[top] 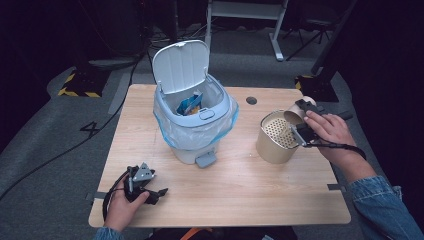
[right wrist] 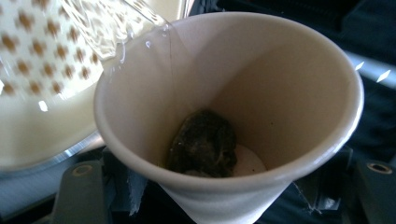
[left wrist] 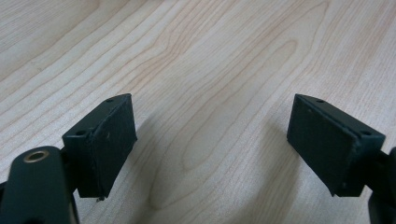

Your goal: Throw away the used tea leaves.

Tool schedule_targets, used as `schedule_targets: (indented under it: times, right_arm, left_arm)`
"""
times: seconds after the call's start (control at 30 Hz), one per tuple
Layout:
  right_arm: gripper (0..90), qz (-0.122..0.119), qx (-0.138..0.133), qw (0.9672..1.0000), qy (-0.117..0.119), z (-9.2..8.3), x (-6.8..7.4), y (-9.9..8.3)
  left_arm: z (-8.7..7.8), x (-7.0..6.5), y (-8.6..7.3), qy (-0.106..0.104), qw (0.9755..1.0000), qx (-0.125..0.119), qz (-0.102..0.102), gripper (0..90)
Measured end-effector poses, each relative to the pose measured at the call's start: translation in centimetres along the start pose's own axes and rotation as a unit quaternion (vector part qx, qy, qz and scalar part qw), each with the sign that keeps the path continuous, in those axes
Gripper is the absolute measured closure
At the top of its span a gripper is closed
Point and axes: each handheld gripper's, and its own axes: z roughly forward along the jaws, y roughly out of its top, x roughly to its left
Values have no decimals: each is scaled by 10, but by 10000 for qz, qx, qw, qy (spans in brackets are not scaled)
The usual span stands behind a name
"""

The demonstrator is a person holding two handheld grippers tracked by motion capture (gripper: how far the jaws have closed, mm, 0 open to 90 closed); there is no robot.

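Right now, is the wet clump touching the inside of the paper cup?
Touching. The right gripper view shows the dark clump lying against the tilted cup's lower inside wall, no gap between them.

Wooden table (top: 235, 195) carries a pale blue pedal bin (top: 194, 125) at centre, lid raised, lined with a clear bag, a blue wrapper visible inside. To its right stands a cylindrical metal container (top: 274, 140) with a perforated insert. The right gripper (top: 300, 122), in the person's right hand, holds a paper cup (top: 295, 116) tilted over the container's rim. The left gripper (top: 145, 187) rests on the table near the front left edge, jaws apart and empty.
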Motion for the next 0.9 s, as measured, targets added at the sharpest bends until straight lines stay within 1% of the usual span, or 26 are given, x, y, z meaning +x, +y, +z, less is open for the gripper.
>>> schedule_targets:
  times: [0.03, 0.1, 0.13, 0.17, 0.2, 0.23, 0.27, 0.3, 0.33, 0.37, 0.4, 0.43, 0.47, 0.53, 0.57, 0.6, 0.63, 0.67, 0.7, 0.73, 0.8, 0.83, 0.87, 0.9]
  right_arm:
    - [299, -289, 82, 9995, -101, -1, 0, 3]
    - [299, -803, 226, 9962, -250, -3, 1, 9]
    - [300, -1070, 308, 9932, -336, -3, 1, 11]
    - [300, -1355, 410, 9888, -462, -4, 2, 14]
    - [300, -1638, 558, 9831, -596, -5, 4, 18]
    - [300, -1902, 718, 9770, -637, -7, 5, 21]
    - [300, -2252, 750, 9687, -721, -7, 6, 23]
    - [300, -2540, 798, 9605, -806, -7, 7, 25]
    - [300, -2749, 881, 9538, -830, -7, 9, 28]
    - [300, -2931, 906, 9480, -851, -7, 10, 29]
    - [300, -3010, 890, 9453, -883, -6, 12, 30]
    - [300, -3151, 924, 9405, -873, -6, 13, 31]
    - [300, -3228, 962, 9370, -922, -7, 14, 31]
    - [300, -3349, 995, 9319, -976, -7, 15, 31]
    - [300, -3402, 1055, 9284, -1059, -8, 16, 32]
    - [300, -3452, 1096, 9262, -1048, -9, 16, 32]
    - [300, -3499, 1106, 9237, -1100, -9, 16, 32]
    - [300, -3530, 1124, 9224, -1095, -9, 16, 32]
    - [299, -3601, 1173, 9191, -1088, -10, 15, 32]
    - [299, -3637, 1197, 9175, -1079, -10, 15, 32]
    - [299, -3617, 1252, 9168, -1138, -11, 14, 32]
    - [299, -3565, 1251, 9192, -1108, -10, 14, 31]
    - [299, -3554, 1266, 9197, -1084, -10, 14, 30]
    - [299, -3568, 1270, 9188, -1115, -11, 15, 30]
  left_arm:
    - [0, 0, 0, -1, 10000, 2, -4, 158]
    - [0, 0, 0, -1, 10000, 0, -6, 158]
    - [0, 0, 0, -1, 10000, 3, -5, 158]
    - [0, 0, 0, -1, 10000, 2, -4, 158]
    - [0, 0, 0, 0, 10000, -1, -2, 158]
    - [0, 0, 0, 0, 10000, 0, -5, 158]
    - [0, 0, 0, 1, 10000, 1, -4, 158]
    - [0, 0, 0, -1, 10000, 1, -5, 158]
    - [0, 0, 0, -2, 10000, 2, -6, 158]
    - [0, 0, 0, -1, 10000, 2, -6, 158]
    - [0, 0, 0, 0, 10000, 2, -5, 158]
    - [0, 0, 0, -2, 10000, 2, -6, 158]
    - [0, 0, 0, 0, 10000, 1, -5, 158]
    - [0, 0, 0, 2, 10000, -3, 2, 158]
    - [0, 0, 0, -1, 10000, 0, -8, 158]
    - [0, 0, 0, -2, 10000, 2, -5, 158]
    - [0, 0, 0, -1, 10000, -1, -3, 158]
    - [0, 0, 0, -1, 10000, 0, -1, 158]
    - [0, 0, 0, -2, 10000, 2, -5, 158]
    - [0, 0, 0, -1, 10000, 0, -8, 158]
    - [0, 0, 0, -1, 10000, 2, -6, 158]
    - [0, 0, 0, 0, 10000, -1, -10, 158]
    - [0, 0, 0, 2, 10000, 1, -4, 158]
    - [0, 0, 0, 0, 10000, -1, -7, 158]
